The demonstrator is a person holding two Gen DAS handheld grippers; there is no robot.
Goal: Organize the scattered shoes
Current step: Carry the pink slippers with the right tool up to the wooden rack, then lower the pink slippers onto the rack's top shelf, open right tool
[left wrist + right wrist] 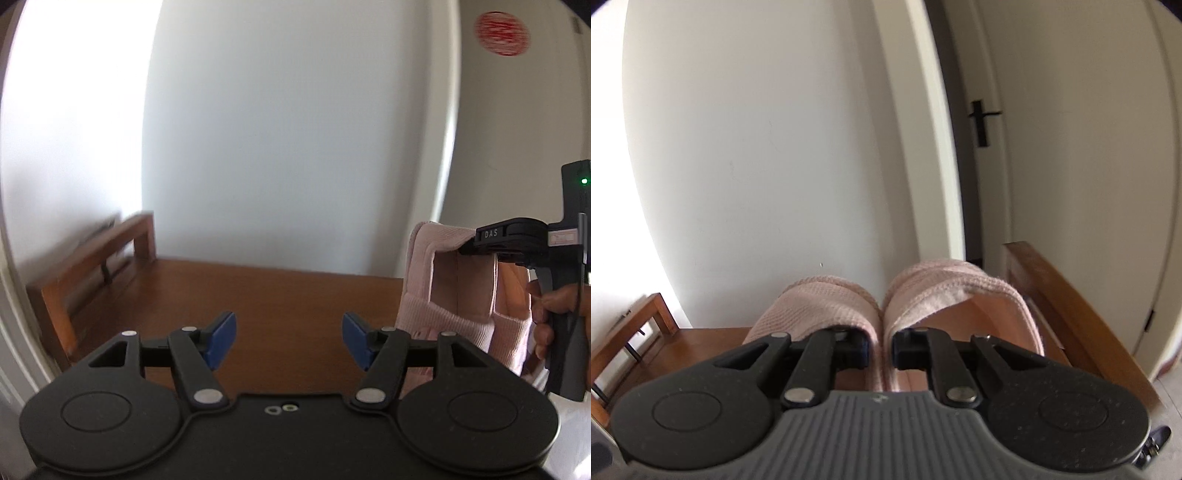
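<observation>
left gripper (289,341): its blue pads (221,338) stand wide apart with nothing between them. it is free and waits over the shelf.
right gripper (880,349): pinched tight on both pink slippers (886,295) at their inner edges, so one grab carries the pair together.
slippers: they hang in the air from the right gripper, side by side, toes toward the wall (757,147), above the wooden shelf (258,295).
shelf: its brown top is bare, with a rail at each end. it looks like the spot for the pair.
hand (546,317): wrapped round the right gripper's handle.
</observation>
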